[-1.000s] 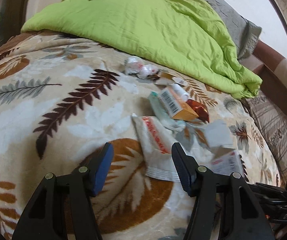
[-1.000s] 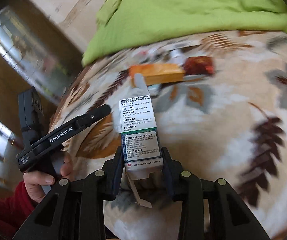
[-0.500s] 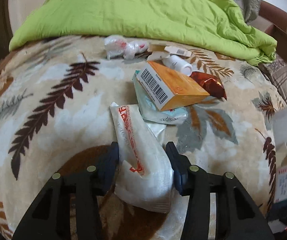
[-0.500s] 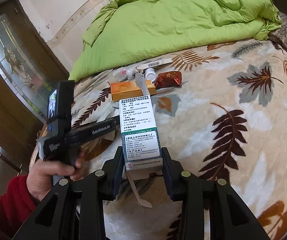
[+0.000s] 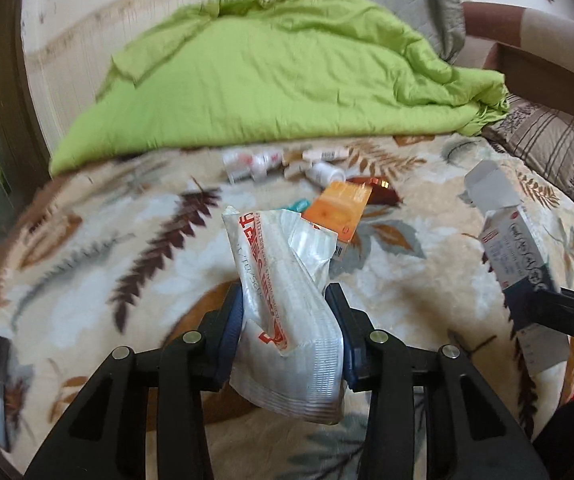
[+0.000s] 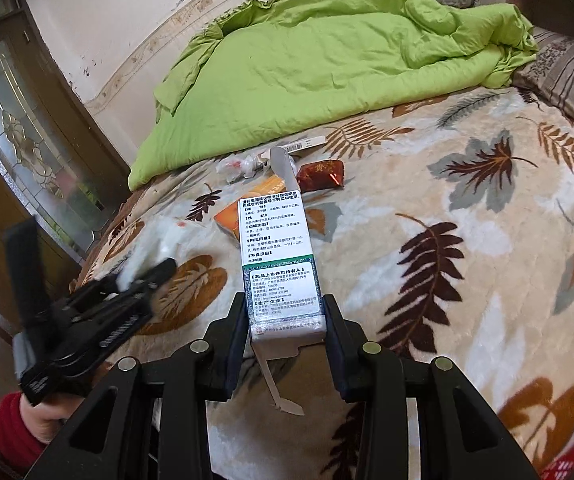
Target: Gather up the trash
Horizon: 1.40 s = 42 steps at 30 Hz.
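left gripper (image 5: 287,316) pinching a crumpled silver foil packet (image 5: 283,300), right gripper (image 6: 285,320) clamped on a white medicine box (image 6: 277,256) above the leaf-print blanket (image 6: 447,216)

Box (image 6: 247,212) on blanket (image 6: 467,280), wrapper (image 6: 321,176) behind, quilt (image 6: 327,48) beyond

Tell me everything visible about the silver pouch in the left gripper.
The silver foil pouch is crumpled and flattened, with red printed lettering down one face and ribbed sealed edges. It looks empty. The left gripper is shut on its lower half, holding it tilted above the leaf-print blanket, top pointing toward the orange box.
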### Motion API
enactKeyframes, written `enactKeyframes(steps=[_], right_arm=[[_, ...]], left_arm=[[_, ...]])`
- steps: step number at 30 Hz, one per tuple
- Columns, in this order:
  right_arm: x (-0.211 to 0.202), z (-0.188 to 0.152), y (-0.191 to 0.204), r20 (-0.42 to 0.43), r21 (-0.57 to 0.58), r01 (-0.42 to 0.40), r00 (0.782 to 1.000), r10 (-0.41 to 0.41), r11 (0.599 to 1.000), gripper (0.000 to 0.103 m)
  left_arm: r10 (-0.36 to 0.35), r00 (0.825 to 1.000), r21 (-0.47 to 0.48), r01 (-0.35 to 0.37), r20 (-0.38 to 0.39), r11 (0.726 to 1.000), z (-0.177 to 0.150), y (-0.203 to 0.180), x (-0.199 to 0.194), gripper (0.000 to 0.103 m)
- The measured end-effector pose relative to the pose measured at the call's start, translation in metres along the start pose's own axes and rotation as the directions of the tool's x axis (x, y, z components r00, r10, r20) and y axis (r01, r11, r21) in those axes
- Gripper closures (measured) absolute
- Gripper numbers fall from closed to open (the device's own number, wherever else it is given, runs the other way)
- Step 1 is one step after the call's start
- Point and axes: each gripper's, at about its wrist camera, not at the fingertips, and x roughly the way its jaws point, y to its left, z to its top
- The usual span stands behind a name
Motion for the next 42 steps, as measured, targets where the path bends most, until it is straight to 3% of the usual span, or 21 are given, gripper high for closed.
enactKeyframes(steps=[12, 21, 29, 42], right_arm=[[-0.016, -0.01, 0.0, 0.023, 0.002, 0.015, 1.0, -0.015, 1.0, 0.064], [-0.021, -0.012, -0.004, 0.034, 0.016, 0.018, 0.999, -0.018, 1.0, 0.064], [-0.022, -0.012, -0.01, 0.04, 0.042, 0.013, 0.999, -0.015, 0.999, 0.064], [-0.022, -0.012, -0.01, 0.039, 0.044, 0.015, 0.999, -0.017, 0.999, 0.064]], left_arm=[[0.041, 0.996, 0.035, -0.044, 0.079, 0.998, 0.001, -0.002, -0.041, 0.063], [0.004, 0.996, 0.094, -0.013, 0.09, 0.995, -0.003, -0.022, -0.056, 0.063], [0.006, 0.992, 0.155, -0.026, 0.129, 0.988, -0.004, -0.043, -0.067, 0.063], [-0.018, 0.987, 0.178, -0.011, 0.157, 0.984, -0.002, -0.055, -0.081, 0.063]])
